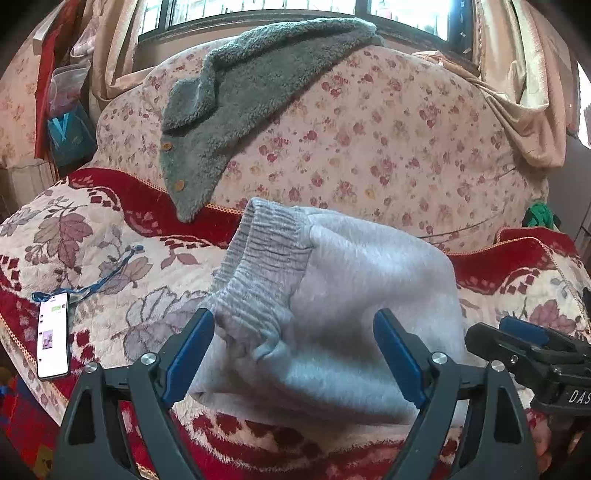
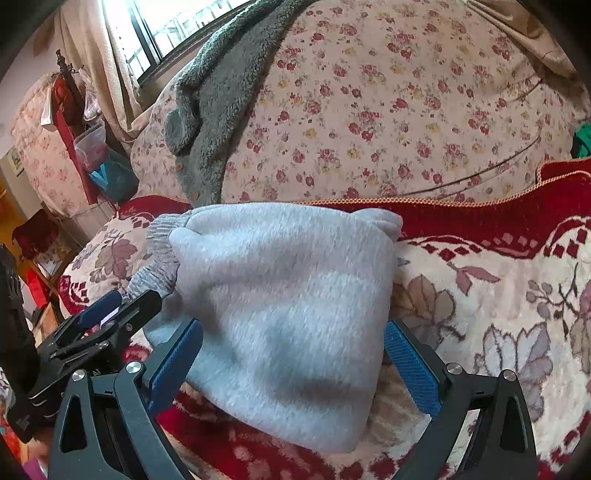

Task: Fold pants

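Blue-padded jaws of the left gripper (image 1: 293,356) stood wide apart just short of the folded pants (image 1: 332,306), pressing on nothing. From the other wrist, the right gripper (image 2: 293,363) likewise stood wide, its pads either side of the bundle's near edge without squeezing it. Each gripper showed at the edge of the other's view, close beside its partner. The pants, pale grey fleece with a ribbed waistband (image 1: 255,266) turned toward the left, lay as a compact folded bundle on the blanket (image 1: 103,258), a cream plush cover with red borders and large muted leaves. A phone (image 1: 54,336) with its screen lit lay on the blanket to the left, well apart from the pants, a blue cord (image 1: 99,277) trailing from it. Behind rose a sofa back (image 1: 388,147) in a small rose print, with a grey fleece jacket (image 1: 236,96) draped over it, wooden buttons showing. Farther back, a dark-framed window (image 1: 295,11) let in bright daylight between beige curtains (image 1: 517,74). A plastic bag (image 1: 68,88) hung at the far left.
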